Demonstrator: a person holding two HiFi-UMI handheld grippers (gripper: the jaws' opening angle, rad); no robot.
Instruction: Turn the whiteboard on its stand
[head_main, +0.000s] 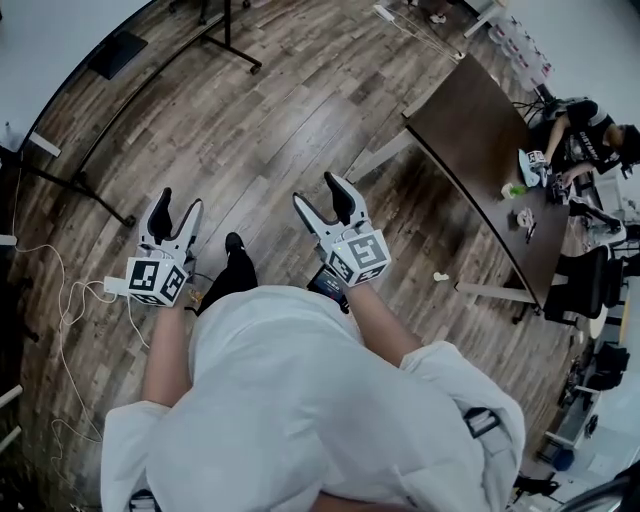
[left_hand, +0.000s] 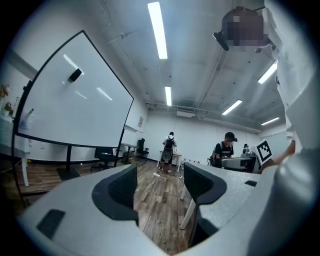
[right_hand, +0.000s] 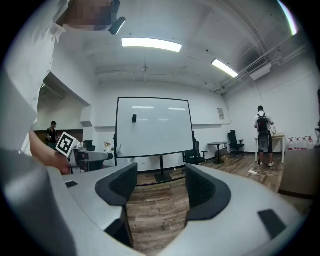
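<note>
Looking down in the head view: left hand-held gripper (head_main: 178, 212) and right hand-held gripper (head_main: 322, 203) are both held out over the wood floor (head_main: 300, 120), side by side, well apart, touching nothing. The whiteboard (head_main: 55, 60) is at far left, with the feet of its stand (head_main: 235, 57) on the floor, well clear of both. A dark tabletop (head_main: 480, 140) is at far right, with a person in black (head_main: 588, 130) at its far edge. Left gripper view: jaws wide, only bare floor between them. The whiteboard is off to the left, seen at an angle, well away from the jaw tips. A person with a backpack (left_hand: 170, 145) and a person in a cap (left_hand: 227, 147) are at the far end of the room. Right gripper view: jaws wide, nothing held. The whiteboard is straight ahead, face on, upright on the stand, far from the tips. A small dark item (right_hand: 134, 118) is stuck on the board's upper left part. The other gripper's marker cube shows at the left edge.
</note>
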